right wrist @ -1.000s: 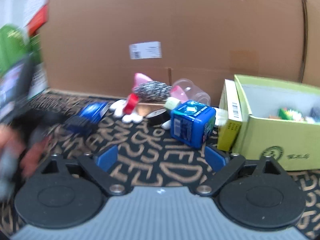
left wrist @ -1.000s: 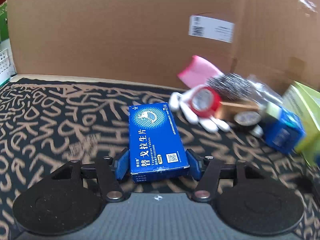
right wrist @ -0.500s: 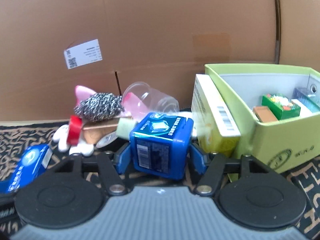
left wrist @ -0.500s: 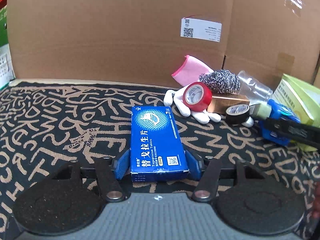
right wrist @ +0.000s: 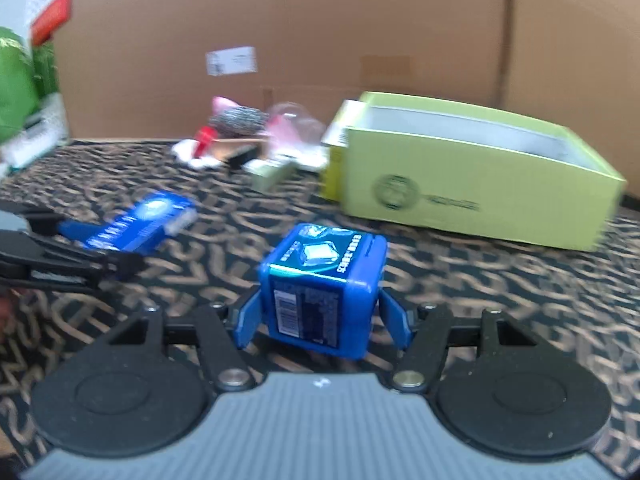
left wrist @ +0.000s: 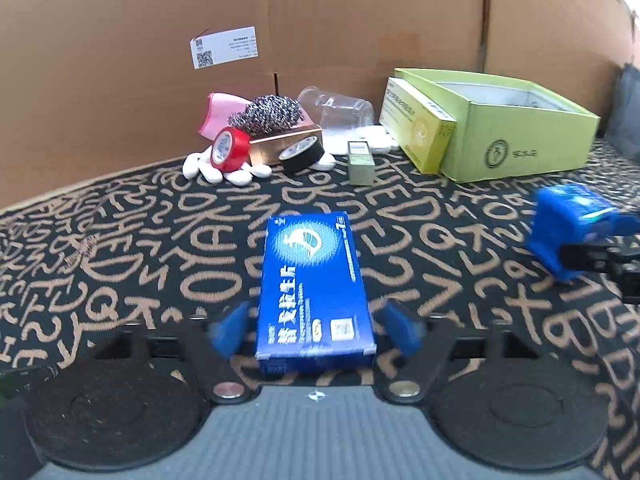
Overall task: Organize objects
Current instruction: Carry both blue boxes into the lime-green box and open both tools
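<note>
Nearest in the left wrist view, the left claw (left wrist: 316,330) is caught with its jaws opening: a flat blue tablet carton (left wrist: 314,284) lies between the blurred blue pads (left wrist: 230,330), and a gap shows on each side, so it is released rather than gripped. The carton is glossy card, rectangular, with white print, and its near end is partly lost in blur. It rests on a black bench cover (left wrist: 120,240) patterned with tan letters.

In the right wrist view, the right claw (right wrist: 320,326) is clenched on a blue cube-shaped box (right wrist: 322,284) with rounded edges, a shiny top and a barcode on its near face; the underside cannot be made out. The same box is seen at the right edge of the left view, where the claw holding it is cut off by the frame.

Open patterned cover lies between both claws and the far clutter. There a small olive carton (left wrist: 361,162) stands alone, and behind it are grouped a red tape roll (left wrist: 229,149), a black tape roll (left wrist: 301,155), a white glove (left wrist: 224,170), a copper-coloured box (left wrist: 286,144), a steel wool scourer (left wrist: 266,114), a pink item (left wrist: 218,114) half hidden, and a clear plastic container (left wrist: 338,108).

To the right stands an open lime-green cardboard box (left wrist: 520,148), its contents hidden by its wall, with a yellow carton (left wrist: 418,128) leaning against its left side. A brown cardboard wall (left wrist: 360,20) bearing a white label (left wrist: 223,47) closes the back.
</note>
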`<state>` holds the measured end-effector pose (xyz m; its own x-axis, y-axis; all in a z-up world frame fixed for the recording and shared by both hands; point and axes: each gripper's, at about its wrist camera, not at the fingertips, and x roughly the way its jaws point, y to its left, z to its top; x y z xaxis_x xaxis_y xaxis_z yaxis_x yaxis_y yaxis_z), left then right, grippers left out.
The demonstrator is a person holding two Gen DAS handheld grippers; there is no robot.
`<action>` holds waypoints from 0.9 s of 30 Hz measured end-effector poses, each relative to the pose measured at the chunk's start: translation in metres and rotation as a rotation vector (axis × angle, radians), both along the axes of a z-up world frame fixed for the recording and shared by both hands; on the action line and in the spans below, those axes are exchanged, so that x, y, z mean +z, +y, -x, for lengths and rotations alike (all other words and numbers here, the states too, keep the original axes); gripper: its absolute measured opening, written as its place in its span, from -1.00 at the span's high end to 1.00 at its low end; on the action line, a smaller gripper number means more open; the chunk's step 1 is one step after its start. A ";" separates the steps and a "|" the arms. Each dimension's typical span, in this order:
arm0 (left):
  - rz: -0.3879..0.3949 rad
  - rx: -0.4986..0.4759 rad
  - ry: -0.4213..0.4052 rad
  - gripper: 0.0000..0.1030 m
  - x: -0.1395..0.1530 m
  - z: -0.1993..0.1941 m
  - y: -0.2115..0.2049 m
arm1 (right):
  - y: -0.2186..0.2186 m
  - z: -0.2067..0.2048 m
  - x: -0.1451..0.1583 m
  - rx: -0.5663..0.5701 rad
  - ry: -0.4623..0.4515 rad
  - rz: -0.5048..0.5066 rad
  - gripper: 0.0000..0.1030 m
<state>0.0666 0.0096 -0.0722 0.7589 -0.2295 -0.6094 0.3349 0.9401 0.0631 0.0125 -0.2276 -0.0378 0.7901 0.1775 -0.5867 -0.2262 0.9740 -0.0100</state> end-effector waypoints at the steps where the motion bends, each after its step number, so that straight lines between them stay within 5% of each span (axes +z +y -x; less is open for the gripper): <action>1: -0.014 0.025 -0.001 -0.62 0.000 -0.005 -0.004 | -0.004 0.000 -0.001 -0.014 -0.003 -0.008 -0.22; 6: -0.031 0.084 0.005 -0.62 -0.001 -0.024 -0.012 | -0.006 -0.006 -0.002 -0.032 -0.023 -0.064 -0.38; 9: 0.014 0.067 0.041 -0.32 0.002 -0.026 -0.010 | -0.003 -0.009 -0.004 -0.036 -0.034 -0.053 -0.38; 17: 0.002 0.097 0.026 -0.44 0.000 -0.029 -0.016 | -0.005 -0.014 -0.007 -0.054 -0.040 -0.041 -0.30; 20: 0.013 0.065 0.029 -0.14 0.002 -0.031 -0.016 | -0.007 -0.013 -0.008 -0.043 -0.041 -0.050 -0.22; 27: 0.041 -0.038 0.029 -0.13 0.022 -0.018 -0.037 | -0.022 -0.007 0.002 0.004 -0.021 -0.138 -0.21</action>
